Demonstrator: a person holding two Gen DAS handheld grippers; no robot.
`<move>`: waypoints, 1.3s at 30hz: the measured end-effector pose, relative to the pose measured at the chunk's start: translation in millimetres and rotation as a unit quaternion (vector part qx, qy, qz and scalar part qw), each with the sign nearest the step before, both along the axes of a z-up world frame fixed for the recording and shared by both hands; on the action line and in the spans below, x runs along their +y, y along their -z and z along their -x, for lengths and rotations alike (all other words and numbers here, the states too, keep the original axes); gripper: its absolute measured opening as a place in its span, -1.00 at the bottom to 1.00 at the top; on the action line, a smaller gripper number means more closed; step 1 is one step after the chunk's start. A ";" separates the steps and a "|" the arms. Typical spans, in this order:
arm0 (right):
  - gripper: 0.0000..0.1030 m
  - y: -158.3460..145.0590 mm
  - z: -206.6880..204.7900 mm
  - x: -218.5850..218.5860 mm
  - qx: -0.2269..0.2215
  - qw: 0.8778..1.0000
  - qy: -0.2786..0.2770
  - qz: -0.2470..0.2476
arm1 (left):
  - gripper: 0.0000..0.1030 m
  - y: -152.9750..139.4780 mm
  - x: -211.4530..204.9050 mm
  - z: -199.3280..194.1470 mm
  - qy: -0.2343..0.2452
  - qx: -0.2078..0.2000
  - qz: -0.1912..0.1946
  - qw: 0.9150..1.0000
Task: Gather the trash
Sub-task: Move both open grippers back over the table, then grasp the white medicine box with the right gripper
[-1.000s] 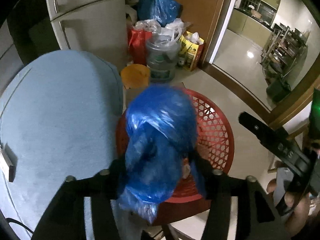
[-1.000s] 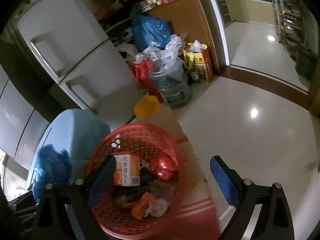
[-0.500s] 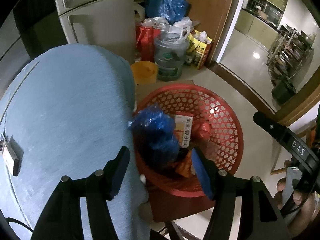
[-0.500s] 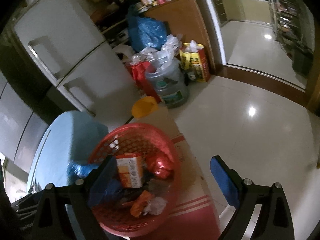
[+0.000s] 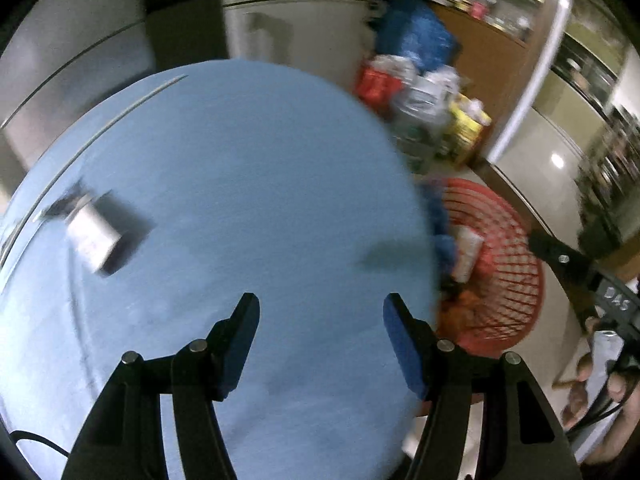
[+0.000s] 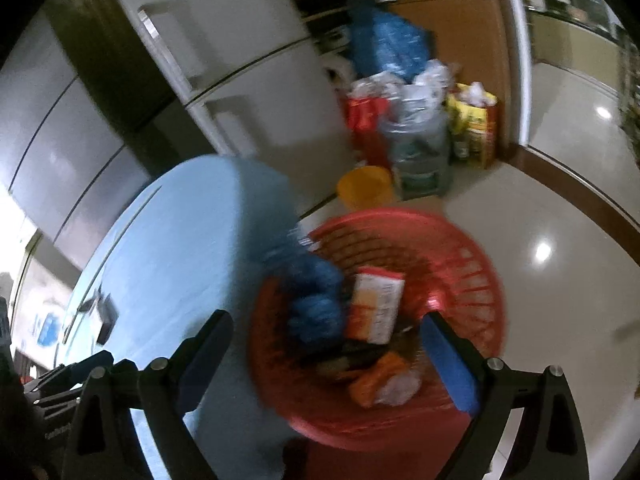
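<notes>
My left gripper hangs open over the light blue table, with nothing between its fingers. A small grey box lies on the table to the left, blurred. The red mesh basket stands past the table's right edge. In the right wrist view my right gripper is open above that red basket, not touching it. Inside lie a crumpled blue plastic bag, an orange-and-white carton and an orange wrapper. The right gripper's black finger shows at the left view's right edge.
A white fridge stands behind the table. Against the wall are a blue sack, a red bag, a clear water jug, a yellow bag and a yellow bucket. Shiny tiled floor spreads right.
The left gripper let go of the blue bag, which now lies in the red basket. That gripper then swung left over the table. The right gripper shifted and rolled above the basket.
</notes>
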State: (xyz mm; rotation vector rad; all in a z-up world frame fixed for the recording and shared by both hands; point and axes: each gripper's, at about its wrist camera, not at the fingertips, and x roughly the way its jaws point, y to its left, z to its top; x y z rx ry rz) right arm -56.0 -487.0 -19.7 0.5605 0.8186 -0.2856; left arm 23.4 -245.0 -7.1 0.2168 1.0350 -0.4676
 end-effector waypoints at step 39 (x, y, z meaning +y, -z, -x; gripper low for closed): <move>0.83 0.4 -228.3 326.0 0.017 0.916 -0.389 0.092 | 0.26 38.9 257.4 -11.9 -0.273 0.025 0.001 0.962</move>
